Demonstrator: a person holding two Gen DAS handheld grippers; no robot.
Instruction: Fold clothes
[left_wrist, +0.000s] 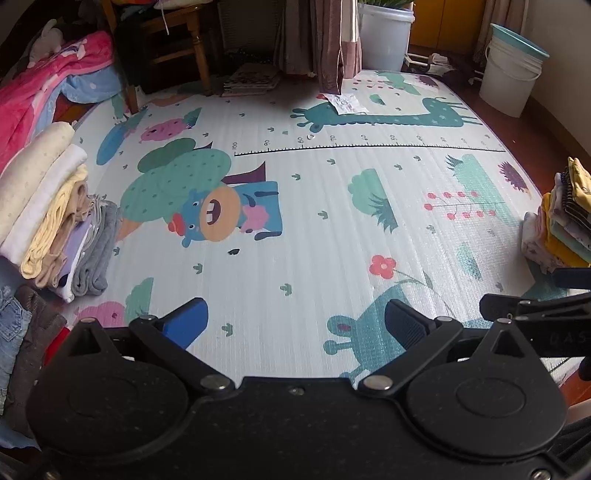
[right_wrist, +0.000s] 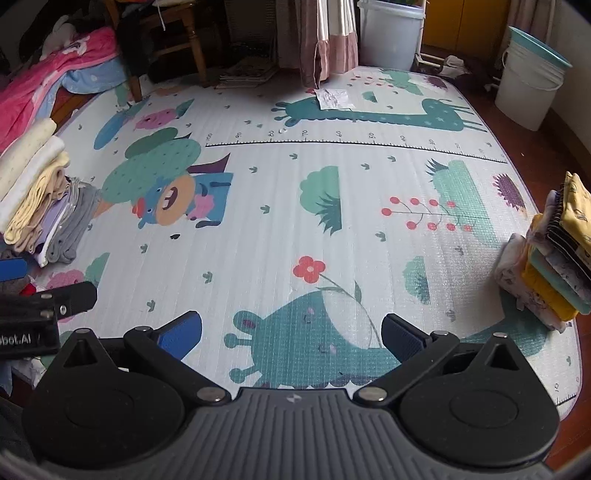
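Note:
A stack of folded clothes (left_wrist: 55, 221) in cream, white, yellow and grey lies at the left edge of the cartoon play mat (left_wrist: 314, 229); the same left stack (right_wrist: 40, 206) shows in the right wrist view. A second folded pile (left_wrist: 565, 225) in yellow, teal and stripes sits at the mat's right edge, also seen as the right pile (right_wrist: 550, 258). My left gripper (left_wrist: 295, 325) hovers open over the near mat, holding nothing. My right gripper (right_wrist: 291, 334) is open beside it, empty too. No garment lies between the fingers of either one.
Loose denim and brown clothing (left_wrist: 22, 332) lies at the near left. A pink blanket (left_wrist: 40, 85), a wooden chair (left_wrist: 184, 44), a curtain (left_wrist: 332, 44), two white buckets (left_wrist: 511, 70) and a paper scrap (left_wrist: 345, 102) border the far side. Wood floor (left_wrist: 546, 147) flanks the mat.

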